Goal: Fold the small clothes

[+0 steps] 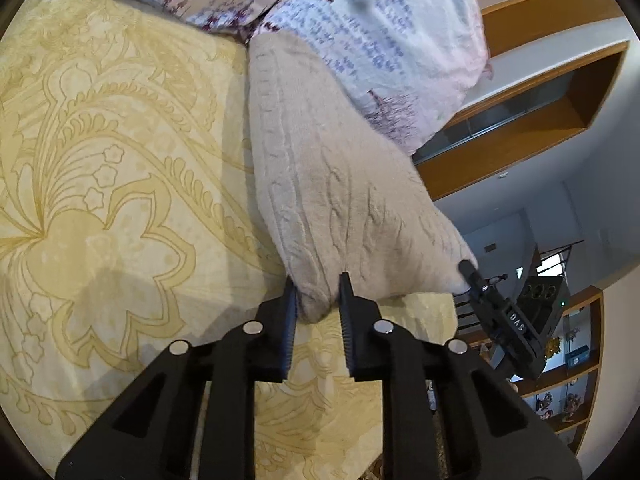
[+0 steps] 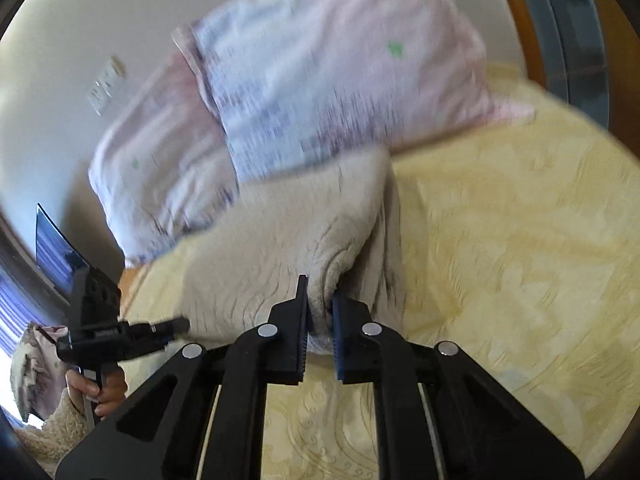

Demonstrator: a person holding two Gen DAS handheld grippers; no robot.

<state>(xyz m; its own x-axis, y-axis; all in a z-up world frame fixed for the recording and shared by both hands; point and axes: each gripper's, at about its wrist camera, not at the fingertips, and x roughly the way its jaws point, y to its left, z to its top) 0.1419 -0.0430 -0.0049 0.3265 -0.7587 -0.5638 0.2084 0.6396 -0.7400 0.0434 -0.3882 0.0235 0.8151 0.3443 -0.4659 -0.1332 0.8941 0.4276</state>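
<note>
A cream cable-knit garment hangs stretched above a yellow patterned bed sheet. My left gripper is shut on one corner of it. The right gripper shows at the right of the left wrist view, holding the other corner. In the right wrist view my right gripper is shut on a bunched edge of the garment. The left gripper shows at the left of that view, gripping the far corner. The right wrist view is blurred.
Pink and blue patterned pillows lie at the head of the bed, just behind the garment; they also show in the right wrist view. A wooden headboard and shelves stand to the right. The bed sheet spreads out below.
</note>
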